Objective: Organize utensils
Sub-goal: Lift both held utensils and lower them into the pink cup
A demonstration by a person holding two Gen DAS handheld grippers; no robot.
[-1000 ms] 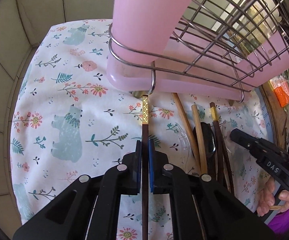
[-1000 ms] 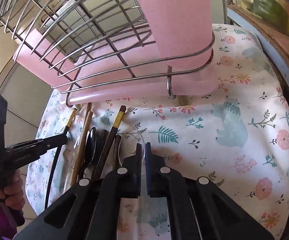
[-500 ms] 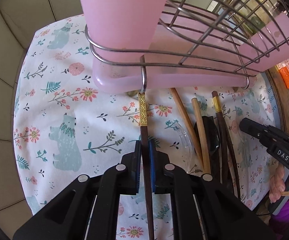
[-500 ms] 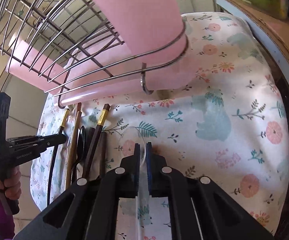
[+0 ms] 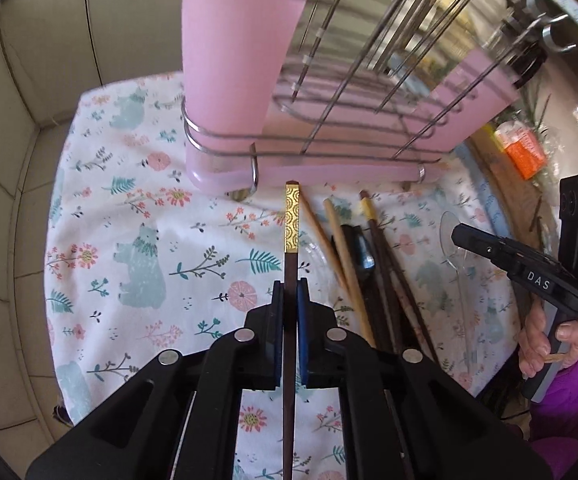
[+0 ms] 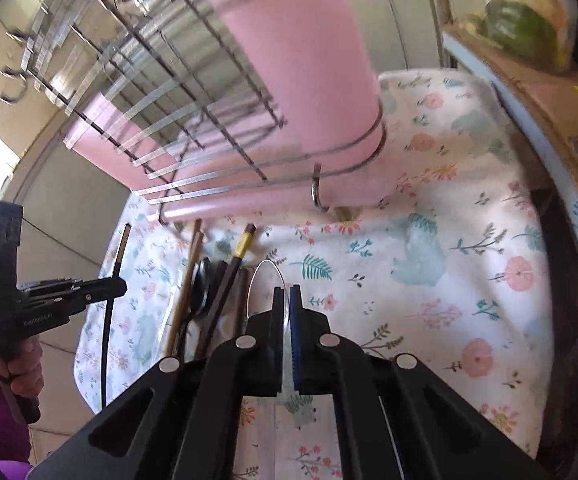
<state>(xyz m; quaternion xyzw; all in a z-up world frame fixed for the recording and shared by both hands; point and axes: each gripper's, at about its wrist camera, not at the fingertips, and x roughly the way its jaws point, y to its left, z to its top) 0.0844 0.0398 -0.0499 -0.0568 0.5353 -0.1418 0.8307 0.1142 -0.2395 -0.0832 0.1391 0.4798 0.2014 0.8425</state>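
**Chopstick and clear spoon being gripped**

A dark gold-banded chopstick (image 5: 290,280) is being pinched by the left claw (image 5: 289,304) — a clear plastic spoon (image 6: 267,284) by the right claw (image 6: 286,308). Both are being held over the floral tabletop (image 5: 149,240), near the loose utensils (image 5: 361,264) before the pink rack (image 5: 249,80).

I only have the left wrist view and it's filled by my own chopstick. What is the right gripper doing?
Observer: The right gripper is shut on a clear plastic spoon.
Operator: Bowl end forward?
Observer: Yes, the bowl sticks out ahead of the fingers, toward the pink cutlery holder.
Operator: What's beside it on the cloth?
Observer: Left of it lie the loose utensils, including a dark chopstick with a gold band and a black spoon.
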